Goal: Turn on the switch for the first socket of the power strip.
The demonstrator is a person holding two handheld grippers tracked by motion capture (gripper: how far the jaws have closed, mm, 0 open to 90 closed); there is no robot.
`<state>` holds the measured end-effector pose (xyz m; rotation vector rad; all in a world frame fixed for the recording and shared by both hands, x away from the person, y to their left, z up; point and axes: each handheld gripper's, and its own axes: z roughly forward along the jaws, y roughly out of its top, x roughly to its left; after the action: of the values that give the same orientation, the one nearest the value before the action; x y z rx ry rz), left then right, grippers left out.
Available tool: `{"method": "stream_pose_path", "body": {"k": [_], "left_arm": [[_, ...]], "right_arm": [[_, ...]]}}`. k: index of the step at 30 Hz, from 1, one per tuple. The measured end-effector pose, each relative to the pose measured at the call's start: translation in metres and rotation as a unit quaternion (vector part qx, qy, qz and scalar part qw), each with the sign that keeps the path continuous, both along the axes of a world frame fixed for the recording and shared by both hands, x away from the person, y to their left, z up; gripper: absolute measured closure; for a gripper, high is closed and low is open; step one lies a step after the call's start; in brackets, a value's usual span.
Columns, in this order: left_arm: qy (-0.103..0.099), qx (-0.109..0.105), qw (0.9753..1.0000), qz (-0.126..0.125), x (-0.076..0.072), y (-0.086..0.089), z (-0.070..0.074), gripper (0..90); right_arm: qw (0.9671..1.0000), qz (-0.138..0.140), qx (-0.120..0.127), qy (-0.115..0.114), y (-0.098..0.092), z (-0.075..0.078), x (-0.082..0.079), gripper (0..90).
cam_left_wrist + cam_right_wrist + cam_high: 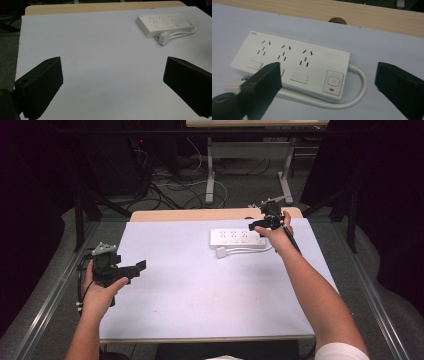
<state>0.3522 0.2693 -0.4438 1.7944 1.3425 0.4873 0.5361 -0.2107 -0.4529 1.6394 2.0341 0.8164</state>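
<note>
White three-socket power strip [292, 66], cable looped.

We see the white sheet [200, 285] bare from centre down to six o'clock and out to nine, so either gripper can sweep there freely. Toward one o'clock the power strip [236, 238] lies flat, its plug [221, 252] and looped cord [250, 250] just beside it at its six o'clock edge; these alone block passage.
</note>
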Motion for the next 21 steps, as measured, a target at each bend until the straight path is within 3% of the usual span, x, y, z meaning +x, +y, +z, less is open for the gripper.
{"method": "stream_pose_path", "body": {"k": [5, 21], "left_arm": [[-0.001, -0.002, 1.0, -0.002, 0.0, -0.001, 0.0, 2.5], [-0.006, -0.008, 0.9999, -0.003, -0.002, -0.001, 0.002, 2.5]], "right_arm": [[0.9999, 0.009, -0.008, -0.008, -0.001, 0.008, -0.01, 0.0], [0.9978, 0.055, 0.011, -0.035, -0.008, 0.034, -0.061, 0.0]]}}
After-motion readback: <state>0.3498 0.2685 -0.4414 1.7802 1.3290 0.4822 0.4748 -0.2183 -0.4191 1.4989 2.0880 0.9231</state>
